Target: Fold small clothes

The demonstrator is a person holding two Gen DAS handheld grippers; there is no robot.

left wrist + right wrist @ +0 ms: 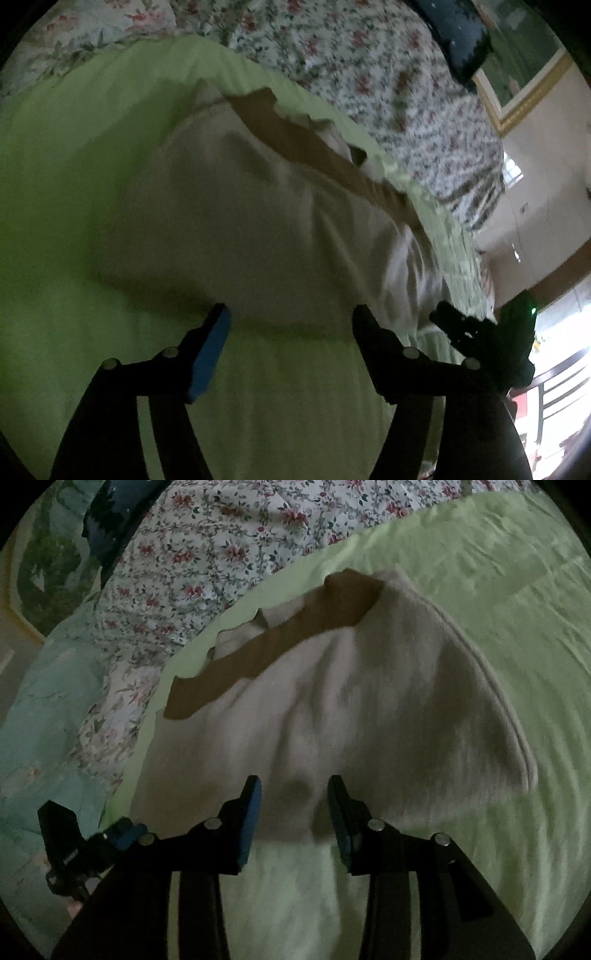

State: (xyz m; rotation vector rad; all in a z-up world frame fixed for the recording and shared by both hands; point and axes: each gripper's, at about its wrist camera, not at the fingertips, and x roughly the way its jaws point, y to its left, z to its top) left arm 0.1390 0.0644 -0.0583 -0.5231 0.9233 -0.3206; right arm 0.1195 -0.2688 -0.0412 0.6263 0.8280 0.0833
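Garment (332, 709), pale with a brown band (266, 646), lies on the green sheet (517, 627) beside the floral quilt (207, 546); left gripper (291, 314) and right gripper (293, 786) hover at its near edge, jaws spread

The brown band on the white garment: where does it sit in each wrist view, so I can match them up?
Left wrist: brown band runs diagonally above centre, along the white garment's far edge.
Right wrist: brown band slants across the upper left of centre, again along the garment's far edge.
Shared landmark: the floral bedspread beyond the green sheet.
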